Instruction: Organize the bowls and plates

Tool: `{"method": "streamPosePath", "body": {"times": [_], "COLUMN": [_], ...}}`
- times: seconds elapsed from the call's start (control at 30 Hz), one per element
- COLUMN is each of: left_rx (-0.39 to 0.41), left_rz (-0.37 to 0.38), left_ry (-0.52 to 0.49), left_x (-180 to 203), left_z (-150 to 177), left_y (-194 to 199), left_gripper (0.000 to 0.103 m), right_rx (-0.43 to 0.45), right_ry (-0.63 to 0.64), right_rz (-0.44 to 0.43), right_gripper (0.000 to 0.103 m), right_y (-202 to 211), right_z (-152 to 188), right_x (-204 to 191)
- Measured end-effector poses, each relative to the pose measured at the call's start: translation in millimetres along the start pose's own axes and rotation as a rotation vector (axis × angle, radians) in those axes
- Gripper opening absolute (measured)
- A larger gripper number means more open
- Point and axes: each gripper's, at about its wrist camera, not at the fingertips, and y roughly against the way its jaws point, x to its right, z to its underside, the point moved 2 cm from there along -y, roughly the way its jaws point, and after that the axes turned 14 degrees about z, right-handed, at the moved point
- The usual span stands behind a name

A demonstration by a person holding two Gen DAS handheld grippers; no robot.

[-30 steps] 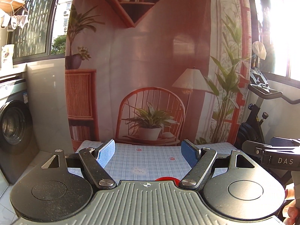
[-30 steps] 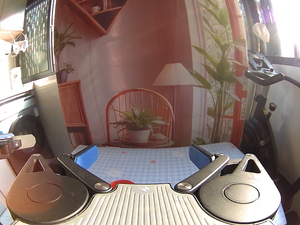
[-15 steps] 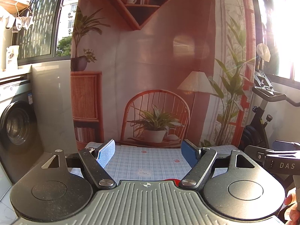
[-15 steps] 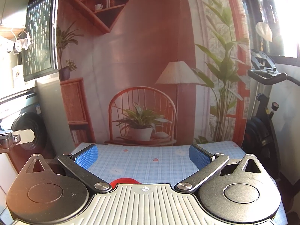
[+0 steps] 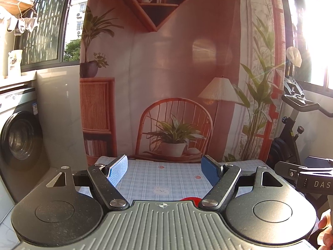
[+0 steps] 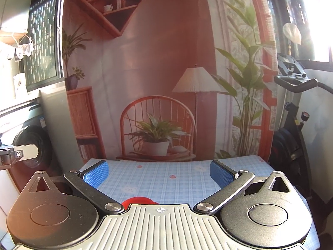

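Grippers, left (image 5: 164, 169) and right (image 6: 159, 171), poised level above checked tablecloth (image 6: 166, 179), jaws apart and empty, probably readied for red dish (image 6: 138, 200) barely visible below.

We see only a red sliver (image 5: 190, 198) of some dish on the checked tablecloth (image 5: 166, 177), the rest hidden behind the left gripper's (image 5: 164, 169) grey body. From the right gripper (image 6: 159, 174), a wider red arc (image 6: 139, 200) shows; plate or bowl, we cannot tell. A hand (image 5: 326, 229) is cut off at the frame's right edge.
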Motion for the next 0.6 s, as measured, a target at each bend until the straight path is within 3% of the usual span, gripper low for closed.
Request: {"method": "streamPosePath", "body": {"times": [0.6], "left_rx": [-0.008], "left_rz": [-0.003], "left_ry": [0.008], "left_x": [-2.3], "left_z": [0.7], "left_y": [-0.2], "left_gripper": [0.08], "right_rx": [-0.006], "right_ry": [-0.006], "right_rz": [0.003], "right_gripper": [0.103], "right_y": [1.3], "right_z": [4.2], "right_x": [-0.5]}}
